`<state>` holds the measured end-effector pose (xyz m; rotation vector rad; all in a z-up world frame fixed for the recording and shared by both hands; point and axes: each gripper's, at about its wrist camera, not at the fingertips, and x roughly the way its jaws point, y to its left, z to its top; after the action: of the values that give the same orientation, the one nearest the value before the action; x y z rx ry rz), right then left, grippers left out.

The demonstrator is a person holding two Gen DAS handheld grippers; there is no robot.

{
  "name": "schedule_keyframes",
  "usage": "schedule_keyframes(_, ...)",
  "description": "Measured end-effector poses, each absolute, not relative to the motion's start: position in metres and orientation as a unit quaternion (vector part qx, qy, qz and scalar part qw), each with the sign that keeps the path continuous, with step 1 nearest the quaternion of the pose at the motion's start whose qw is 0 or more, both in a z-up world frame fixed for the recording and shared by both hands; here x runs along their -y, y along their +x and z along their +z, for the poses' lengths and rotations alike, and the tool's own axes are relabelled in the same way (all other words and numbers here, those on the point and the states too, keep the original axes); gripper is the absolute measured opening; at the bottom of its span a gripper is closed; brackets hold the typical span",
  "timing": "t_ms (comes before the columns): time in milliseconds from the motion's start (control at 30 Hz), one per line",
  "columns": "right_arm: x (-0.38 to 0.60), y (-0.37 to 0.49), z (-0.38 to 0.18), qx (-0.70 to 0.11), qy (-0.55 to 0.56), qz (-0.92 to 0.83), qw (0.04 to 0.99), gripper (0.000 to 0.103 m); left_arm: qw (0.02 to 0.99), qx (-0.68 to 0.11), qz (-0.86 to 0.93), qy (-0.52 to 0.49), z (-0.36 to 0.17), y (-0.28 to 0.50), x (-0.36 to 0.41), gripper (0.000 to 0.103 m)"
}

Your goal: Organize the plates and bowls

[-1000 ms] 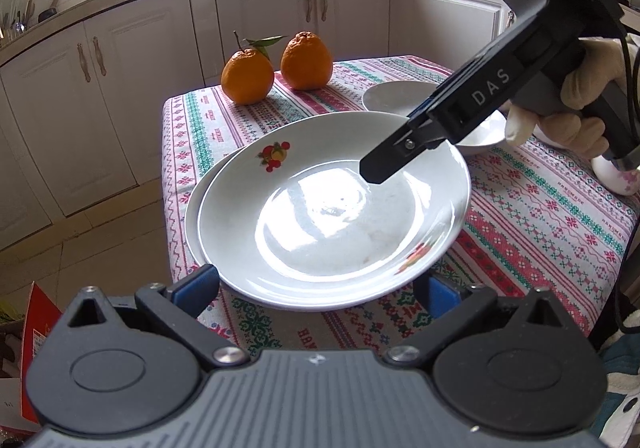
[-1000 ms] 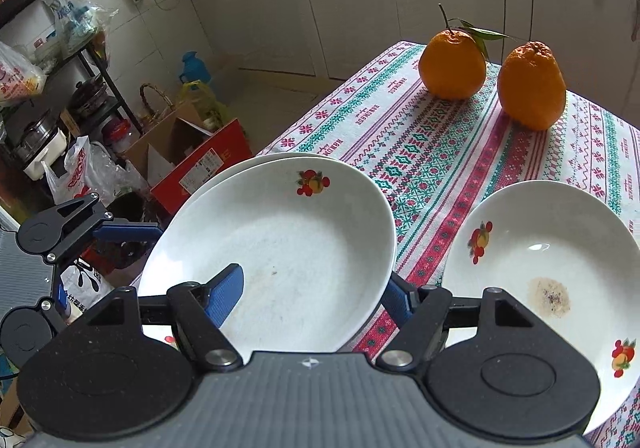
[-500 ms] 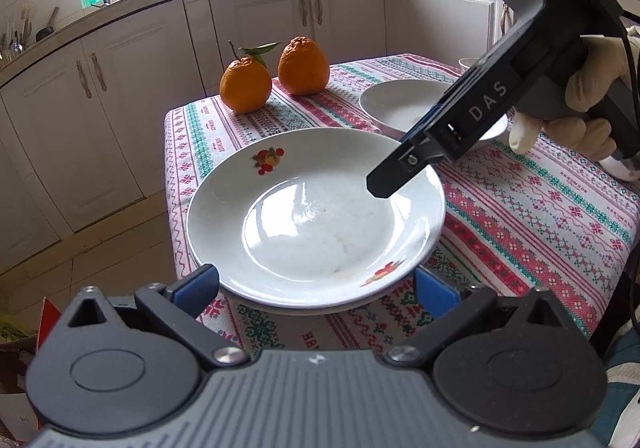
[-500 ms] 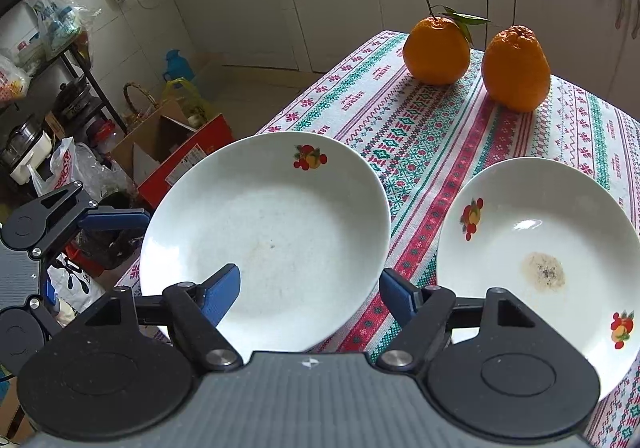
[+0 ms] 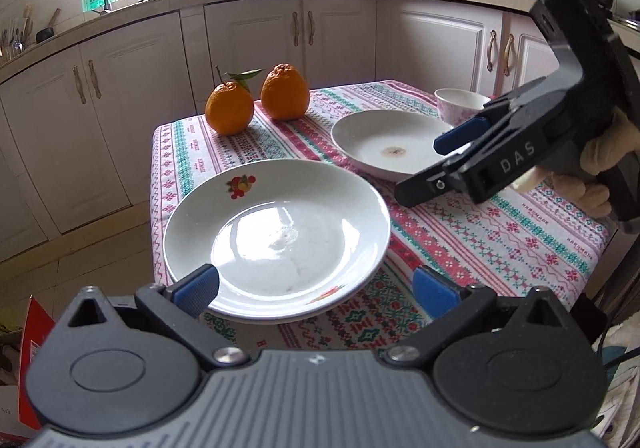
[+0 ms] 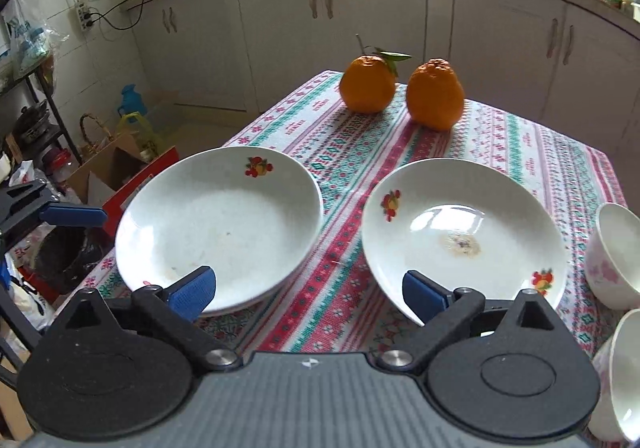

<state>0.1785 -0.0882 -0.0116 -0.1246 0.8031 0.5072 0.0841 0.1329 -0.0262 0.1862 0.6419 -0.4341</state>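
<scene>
Two stacked white plates (image 5: 276,236) sit at the near corner of the table, top one with a little fruit print on the rim, the lower one just peeking out underneath. A third plate (image 6: 464,236), same print but with a brownish stain in the middle, lies just beside them on the striped tablecloth (image 5: 500,232), not touching. Couple of pink-flowered bowls (image 6: 616,252) are off at the right edge.

Right gripper (image 6: 308,292) has just been opening and its jaws now stand wide apart with nothing between them, hovering over the gap between the plates. Left gripper (image 5: 316,290) is spread wide too, its blue pads either side of the stack's near rim but gripping nothing.

Two oranges (image 5: 256,103) at the far end of the table.
</scene>
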Motion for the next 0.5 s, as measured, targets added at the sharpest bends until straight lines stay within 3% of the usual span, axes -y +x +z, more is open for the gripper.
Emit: schedule_keyframes(500, 0.148, 0.152, -0.038, -0.378, -0.032, 0.157, 0.912, 0.103, 0.919, -0.314, -0.232, 0.051, -0.006, 0.075, -0.098, 0.102)
